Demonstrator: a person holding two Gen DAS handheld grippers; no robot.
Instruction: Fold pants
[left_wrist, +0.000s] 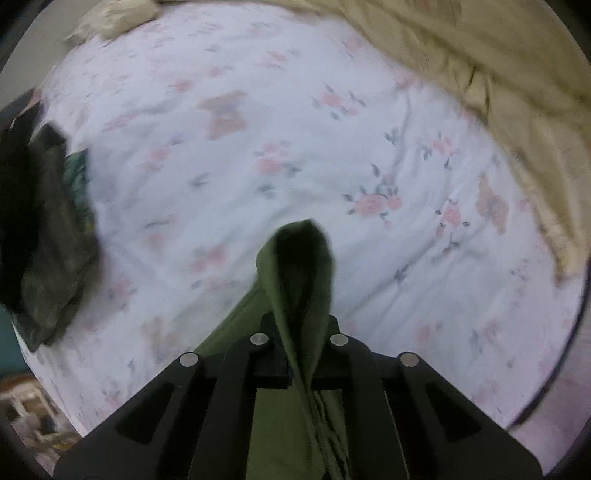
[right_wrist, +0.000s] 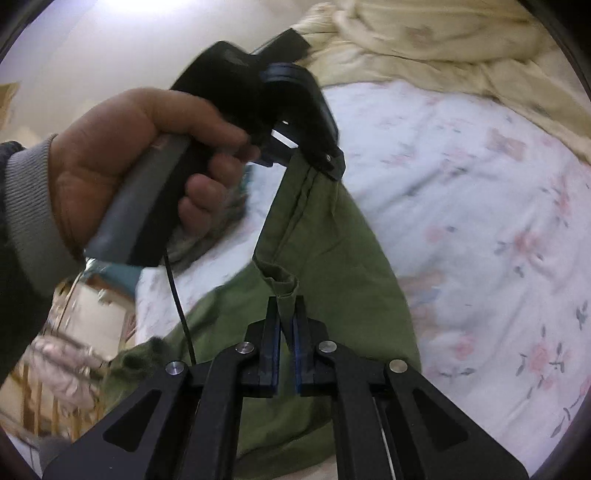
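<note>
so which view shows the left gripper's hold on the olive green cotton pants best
The right wrist view: it shows the left gripper from outside, shut on the edge of the olive green cotton pants. The left wrist view shows only bunched cloth hiding its own fingertips.

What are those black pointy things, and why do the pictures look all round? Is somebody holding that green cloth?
A person holds a grabbing tool in each hand, and each tool carries a wide-eyed camera, so the pictures look round. The left tool's picture looks straight down at a bed with a flowery sheet; the left gripper pinches green pants. The right tool's picture shows the right gripper pinching the pants too, and the person's hand holding the other tool. A cream blanket and dark clothes lie there too.
</note>
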